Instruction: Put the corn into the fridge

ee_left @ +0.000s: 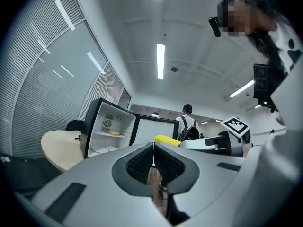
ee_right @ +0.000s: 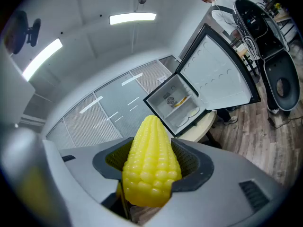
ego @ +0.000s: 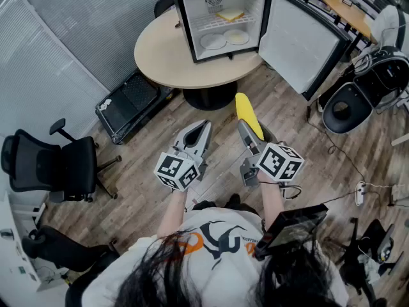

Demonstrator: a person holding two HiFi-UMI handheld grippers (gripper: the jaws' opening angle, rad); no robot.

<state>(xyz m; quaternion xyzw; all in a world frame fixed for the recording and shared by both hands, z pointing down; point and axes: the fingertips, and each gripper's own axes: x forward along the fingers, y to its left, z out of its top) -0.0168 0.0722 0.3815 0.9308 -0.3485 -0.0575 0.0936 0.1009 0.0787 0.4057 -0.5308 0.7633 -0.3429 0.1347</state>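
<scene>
Hair (ego: 160, 277): dark, loose strands, lowest in the head view, spread over a white shirt (ego: 192, 261) printed in orange and black.
Right gripper (ee_right: 152, 171): smooth grey moulded shell, jaws spread wide, black ribbed pads pressed against both flanks of the corn; black-and-white marker cube at its rear.
Corn (ee_right: 151, 145): glossy yellow, plastic-looking, tapered cob with neat rows of rounded kernels; clamped at its thick end, blunt tip out past the jaws toward the fridge, held in the air above the floor, well apart from the table.
Left gripper (ee_left: 154, 144): same grey shell, dark cross-hatched pads meeting at the tips, nothing between them; held beside the right one.
Fridge (ego: 185, 24): small boxy cabinet, black outer shell, white smooth lining, door swung wide open; standing on the table.
Fridge contents: white wire shelf bearing a flat yellow wedge (ego: 230, 15); two pale round plates (ego: 213, 41) side by side on the bottom.
Table (ego: 160, 59): round, matt beige top on a dark central pedestal.
Floor (ego: 294, 139): wood-grain planks, brown-grey.
Chair (ego: 51, 165): black office type, padded, with armrests, off to the left.
</scene>
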